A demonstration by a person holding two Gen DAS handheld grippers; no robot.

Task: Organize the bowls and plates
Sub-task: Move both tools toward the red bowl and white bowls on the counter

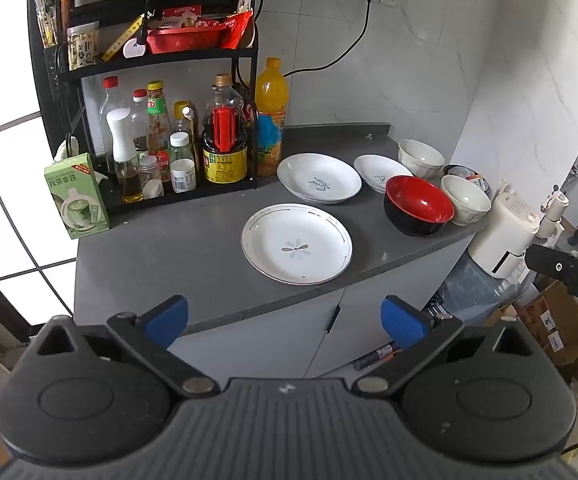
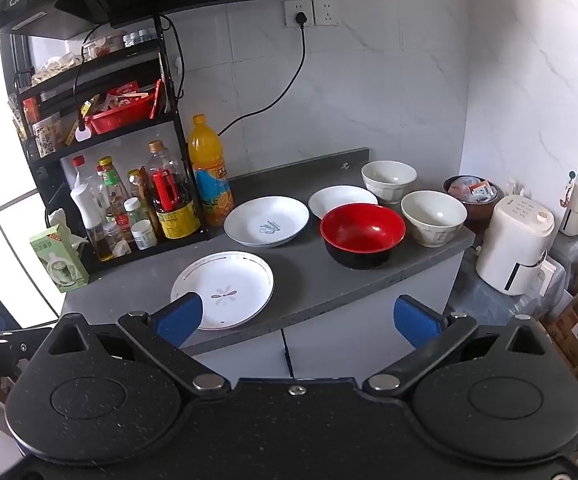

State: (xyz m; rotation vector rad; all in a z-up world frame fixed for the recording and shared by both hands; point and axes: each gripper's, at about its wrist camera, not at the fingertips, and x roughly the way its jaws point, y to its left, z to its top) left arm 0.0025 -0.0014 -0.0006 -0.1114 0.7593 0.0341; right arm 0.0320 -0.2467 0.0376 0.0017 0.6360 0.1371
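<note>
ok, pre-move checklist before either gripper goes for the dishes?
1. Left gripper open, nothing held: ok.
2. Right gripper open, nothing held: ok.
3. Flower plate nearest the counter edge, nothing on it: ok.
4. Red bowl upright and empty: ok.
5. Two blue-print plates lying apart, not stacked: ok.
6. Gap between the red bowl and the nearer white bowl for a finger: cannot tell.
</note>
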